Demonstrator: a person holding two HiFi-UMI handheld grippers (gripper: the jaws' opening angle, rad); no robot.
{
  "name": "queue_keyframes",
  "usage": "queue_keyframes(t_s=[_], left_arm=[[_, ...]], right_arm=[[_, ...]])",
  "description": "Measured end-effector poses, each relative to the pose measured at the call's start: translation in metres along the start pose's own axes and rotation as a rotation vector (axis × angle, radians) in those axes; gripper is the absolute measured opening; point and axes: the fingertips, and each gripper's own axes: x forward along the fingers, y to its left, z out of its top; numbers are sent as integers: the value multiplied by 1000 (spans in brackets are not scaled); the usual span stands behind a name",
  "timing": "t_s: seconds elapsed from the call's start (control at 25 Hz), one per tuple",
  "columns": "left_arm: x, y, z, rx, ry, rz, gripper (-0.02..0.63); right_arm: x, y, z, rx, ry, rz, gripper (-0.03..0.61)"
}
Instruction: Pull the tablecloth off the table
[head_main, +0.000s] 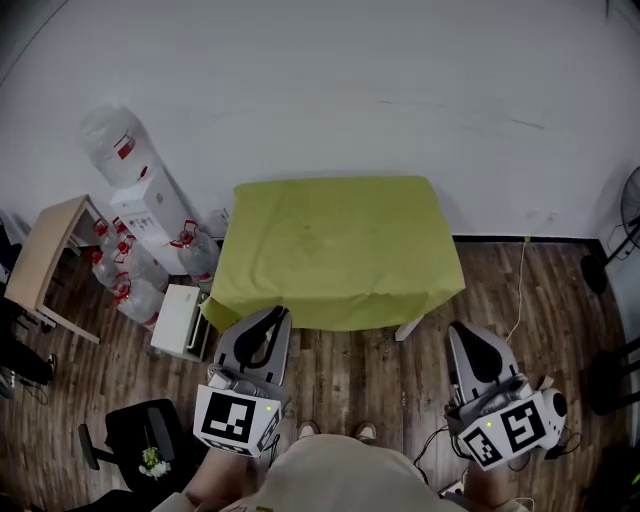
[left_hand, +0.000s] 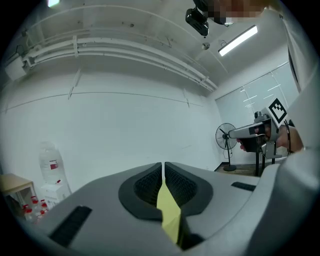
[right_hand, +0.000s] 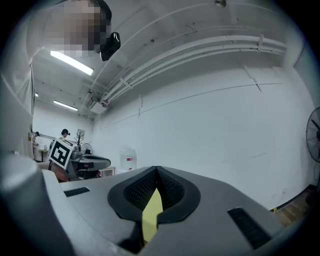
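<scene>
- Currently the yellow-green tablecloth lies fully on the rectangular table, of which only a pale leg shows. The top is covered and the near hem hangs flat and even, with no bunching. My read is that nothing is pulled yet.
- Your left gripper is clenched, pads together, with nothing pinched. The head view puts its tip over the near-left hem. I can't tell whether it touches, but the cloth there looks undisturbed.
- Your right gripper is clenched too, and empty. Its tip sits just off the near-right corner of the cloth, over the dark wooden plank floor, apart from the fabric.
- Both gripper views show a yellow-green sliver low in the slot behind the closed pads. I take that as the cloth seen through the gap, not fabric in the grip, since nothing sticks out past the tips.
- Both gripper cameras look up at the white wall, so the jaws are pitched above the hem.
- Left to do, as I judge it: open both, drop onto the near hem, close, and draw toward you until the cloth clears the far edge. That is the whole task.
- Watch the left side. The white water dispenser and clear water bottles stand just beside the table, near the hanging cloth.
</scene>
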Motion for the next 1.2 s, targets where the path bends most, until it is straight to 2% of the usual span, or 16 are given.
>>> queue_keyframes(t_s=[0.16,0.24,0.28,0.32,0.52,0.72,0.84,1.04,1.2], left_arm=[[3,-4,0,-32,-10,38,34],[3,-8,1,-78,-34,54,45],[5,-11,1,-95,-39,54,192],[7,-15,-1,-102,-37,53,292],[14,-31,-8,-71,4,98,311],[9,-24,-11,-104,6,173,311],[12,-18,-14,-110,5,203,311],[26,-13,-18,-141,-22,191,314],[53,-10,-35,-157,-9,156,317]], right_arm=[[-8,-29,-1,8,-30,-111,48],[-14,-44,1,15,-65,-159,341],[-18,-51,2,15,-80,-178,351],[-21,-58,2,11,-90,-193,362],[-28,-81,-10,19,-69,-164,365],[-23,-86,-20,16,-29,-108,365],[-19,-94,-19,3,-27,-105,365],[-5,-113,-16,65,-78,-140,367],[20,-120,-30,57,-45,-132,367]])
